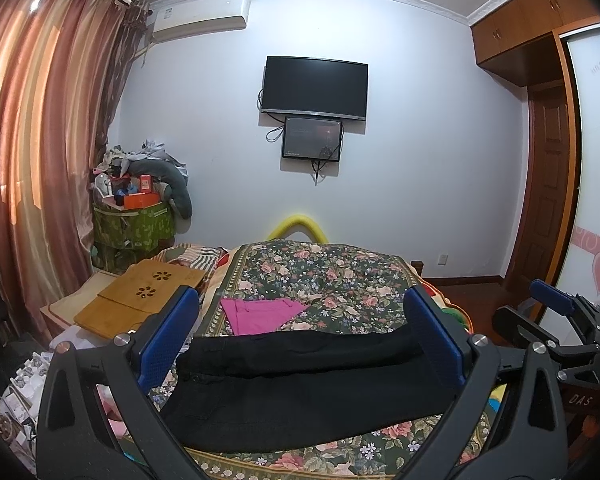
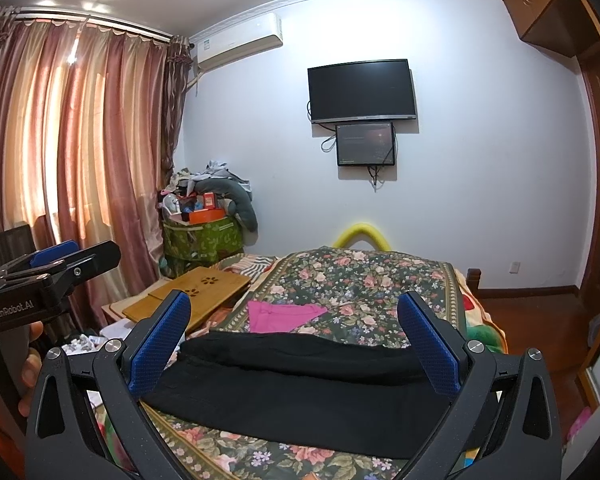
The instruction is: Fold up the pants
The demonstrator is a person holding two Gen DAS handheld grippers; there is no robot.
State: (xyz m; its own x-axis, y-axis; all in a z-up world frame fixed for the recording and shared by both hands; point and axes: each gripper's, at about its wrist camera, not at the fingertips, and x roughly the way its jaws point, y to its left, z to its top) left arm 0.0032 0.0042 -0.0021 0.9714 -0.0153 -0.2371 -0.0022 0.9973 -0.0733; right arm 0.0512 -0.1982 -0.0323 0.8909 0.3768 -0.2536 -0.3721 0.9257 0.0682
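Note:
Black pants [image 1: 300, 384] lie folded lengthwise across the near end of a floral bedspread [image 1: 320, 276], also in the right wrist view [image 2: 300, 392]. My left gripper [image 1: 304, 332] is open and empty, held above the pants. My right gripper [image 2: 296, 340] is open and empty, also above the pants. The right gripper shows at the right edge of the left wrist view [image 1: 556, 312]; the left gripper shows at the left edge of the right wrist view [image 2: 56, 264]. A folded pink garment [image 1: 260, 314] lies beyond the pants, also seen from the right wrist [image 2: 280, 314].
A bamboo lap tray [image 1: 140, 296] rests on the bed's left side. A green bin [image 1: 132, 224] piled with clutter stands in the corner by the curtains [image 1: 40, 140]. A TV [image 1: 314, 86] hangs on the far wall. Wooden floor and a door [image 1: 548, 184] are at right.

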